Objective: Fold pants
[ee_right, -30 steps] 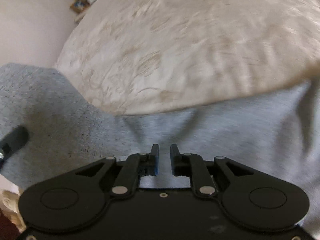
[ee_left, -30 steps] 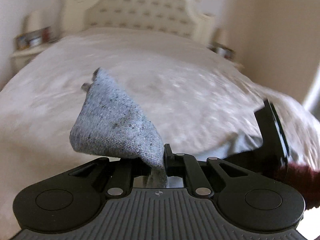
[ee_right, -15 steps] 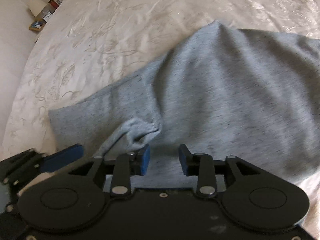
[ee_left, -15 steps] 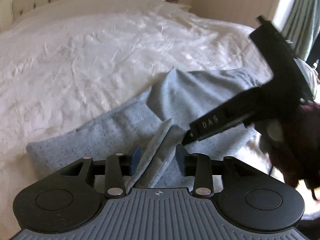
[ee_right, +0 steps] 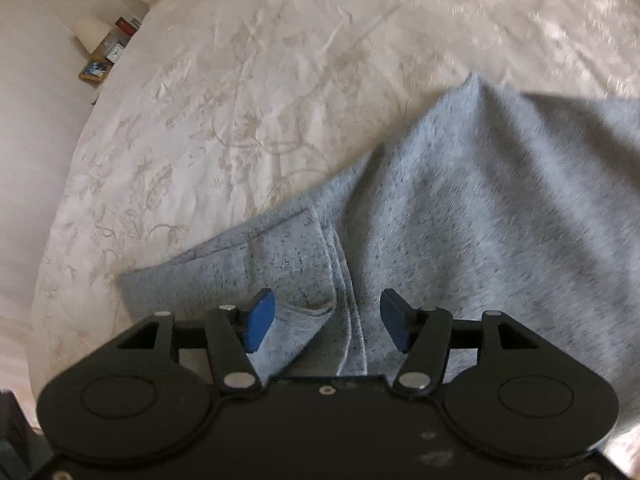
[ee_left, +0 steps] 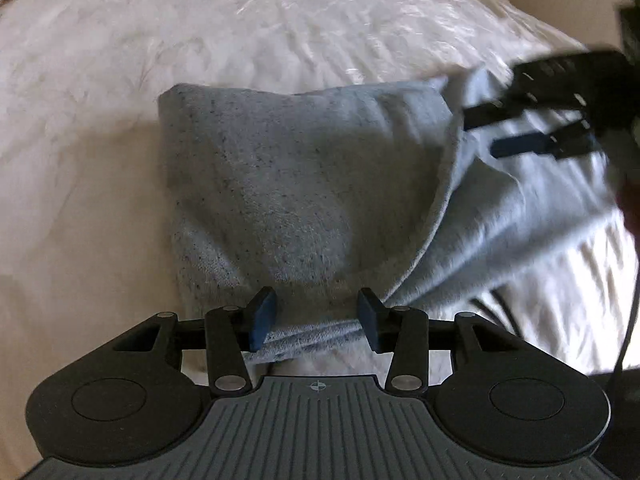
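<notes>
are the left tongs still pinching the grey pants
Cannot tell. In the left wrist view the left tongs stand open around a fold of the grey knit pants, lying on the white bedspread; contact unclear.

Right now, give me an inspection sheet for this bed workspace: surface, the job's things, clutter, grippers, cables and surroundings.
Surface: white bedspread with a faint leafy pattern, wrinkled.
Job's things: grey pants lying on the bedspread, one layer folded over another, edges uneven.
Clutter: nothing seen on the bed besides the pants.
Grippers: left gripper open, jaws either side of a pants edge; right gripper open over a seam of the pants; neither is clamped.
Cables: dark cable hanging at the right edge of the left view.
Surroundings: bedside shelf with small items, too small to identify; pale wall.
</notes>
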{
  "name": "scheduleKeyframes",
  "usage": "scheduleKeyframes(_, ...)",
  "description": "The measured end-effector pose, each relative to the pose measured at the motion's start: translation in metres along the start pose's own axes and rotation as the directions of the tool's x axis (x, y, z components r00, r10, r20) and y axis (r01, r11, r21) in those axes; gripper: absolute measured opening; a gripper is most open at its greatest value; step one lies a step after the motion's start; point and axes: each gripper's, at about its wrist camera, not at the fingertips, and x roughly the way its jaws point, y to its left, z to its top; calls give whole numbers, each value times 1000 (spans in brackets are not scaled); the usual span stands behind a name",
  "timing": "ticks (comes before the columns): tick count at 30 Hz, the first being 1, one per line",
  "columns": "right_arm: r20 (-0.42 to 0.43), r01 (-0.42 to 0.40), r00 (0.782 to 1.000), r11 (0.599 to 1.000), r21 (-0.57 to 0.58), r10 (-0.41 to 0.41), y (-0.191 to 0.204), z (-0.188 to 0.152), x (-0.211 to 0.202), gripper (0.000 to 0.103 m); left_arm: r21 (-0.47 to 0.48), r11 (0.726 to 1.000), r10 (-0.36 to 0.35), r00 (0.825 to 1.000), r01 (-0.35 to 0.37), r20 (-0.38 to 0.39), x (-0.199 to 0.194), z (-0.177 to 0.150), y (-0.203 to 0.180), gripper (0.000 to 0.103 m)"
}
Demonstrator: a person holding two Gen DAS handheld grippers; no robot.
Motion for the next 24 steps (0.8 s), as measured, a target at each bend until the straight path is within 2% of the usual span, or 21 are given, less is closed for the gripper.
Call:
scheduleKeyframes(2,2,0,1000,1000,23,0,0,-1,3,65,22,1000,-7,1000,7,-3,-4,-1,-3,45)
scheduleKeyframes(5,51,-13,999,998,68,9,0,-3,-4,73,5,1000,-19,1000,19,-1,-4,-2,-1,47)
scheduleKeyframes(8,51,-7,999,996,86,3,-2,-4,-9,84,7,1000,-30,1000,30,0,-5,-1,0,47)
scheduleKeyframes(10,21,6,1000,997,78,-8,1,-5,0,85,24,999,-36,999,36,0,-5,-2,-1,47)
scheduleKeyframes(13,-70,45,997,997,57,-41,4,-10,20,84,33,998,-49,999,49,2,-9,-6,1,47)
scheduleKeyframes(14,-84,38,996,998,47,-34,5,-14,23,79,33,998,-54,999,54,4,-11,-6,3,47)
scheduleKeyframes(15,-90,26,996,999,37,-23,7,-17,24,50,32,998,-56,998,56,8,-13,-6,4,47)
scheduleKeyframes(16,-107,12,994,1000,21,-9,10,-20,25,15,30,998,-56,998,56,15,-16,-6,6,47)
scheduleKeyframes(19,-83,1,997,999,-45,-5,22,-25,14,12,3,998,-64,996,64,61,-26,3,15,47)
scheduleKeyframes(22,15,-14,1000,993,-116,16,38,-22,-16,10,-28,998,-56,991,59,119,-36,18,26,47)
scheduleKeyframes(24,91,13,996,987,-160,2,46,-21,-35,10,-47,997,-52,988,59,144,-36,28,31,47)
